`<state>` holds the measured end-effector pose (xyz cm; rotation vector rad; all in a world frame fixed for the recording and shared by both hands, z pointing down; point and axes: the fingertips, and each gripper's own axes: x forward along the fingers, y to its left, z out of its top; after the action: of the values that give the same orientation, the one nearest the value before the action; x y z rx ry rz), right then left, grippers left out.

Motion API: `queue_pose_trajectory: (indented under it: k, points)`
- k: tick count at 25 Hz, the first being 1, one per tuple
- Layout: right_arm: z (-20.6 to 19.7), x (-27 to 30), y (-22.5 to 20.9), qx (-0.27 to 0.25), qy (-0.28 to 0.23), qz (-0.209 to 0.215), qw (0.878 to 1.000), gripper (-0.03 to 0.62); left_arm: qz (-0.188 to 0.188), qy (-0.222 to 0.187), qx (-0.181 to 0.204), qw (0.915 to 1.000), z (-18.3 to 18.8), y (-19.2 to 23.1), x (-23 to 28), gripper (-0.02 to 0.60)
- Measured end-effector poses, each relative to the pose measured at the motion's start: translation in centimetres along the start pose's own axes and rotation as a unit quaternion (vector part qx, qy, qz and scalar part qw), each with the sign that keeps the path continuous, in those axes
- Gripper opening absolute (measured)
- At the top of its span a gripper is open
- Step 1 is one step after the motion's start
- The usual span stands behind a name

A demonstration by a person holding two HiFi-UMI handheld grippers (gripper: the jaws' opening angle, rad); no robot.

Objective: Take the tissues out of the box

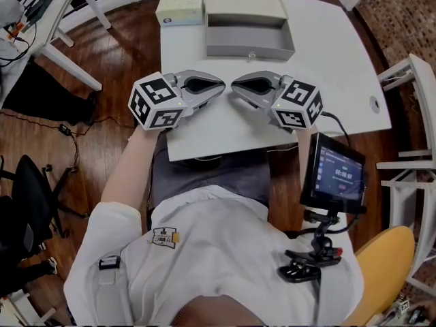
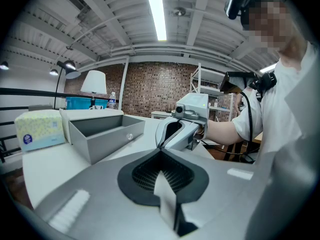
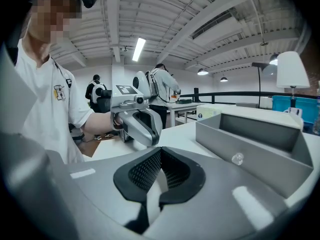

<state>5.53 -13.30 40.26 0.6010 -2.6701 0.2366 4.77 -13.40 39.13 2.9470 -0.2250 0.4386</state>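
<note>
While both tools rest low over the near half of the table (image 1: 340, 67), tip to tip and almost touching, nothing of the task is in hand. The left gripper (image 1: 219, 86) has its jaws pressed together on nothing, and the right gripper (image 1: 237, 86) is closed and empty in the same way. The pack of tissues (image 1: 179, 9) lies at the far left corner of the table, just beside the grey box (image 1: 251, 48) and outside it. The box stands open toward the near side, and the part that shows looks bare in both gripper views. What lies under its beige top (image 1: 244, 4) at the far end cannot be seen. The first risk, I think, is a reach with the jaws closed, which would shove the target instead of taking it. The pack sits close to the far and left edges, so a push from the near right could send it off the table. The pack looks soft, so a shallow pinch would likely catch only the wrapper or one loose sheet and let the rest sag or drop. A hard squeeze would crush it. If the reach goes into the box, the box looks light and nothing steadies it, so a jaw catching its near wall or the small clear knob (image 3: 237, 158) could drag it along. With the tips this close, spreading one pair carelessly may also knock the other.
</note>
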Motion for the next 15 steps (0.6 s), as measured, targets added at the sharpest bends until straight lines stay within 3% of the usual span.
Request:
queue_pose_trajectory:
  k: [15]
  points:
    - [0.34,0.29,0.08,-0.008,0.006,0.008,1.000,0.000,0.009,-0.002,-0.001,1.0000,0.45,0.21,-0.27,0.000]
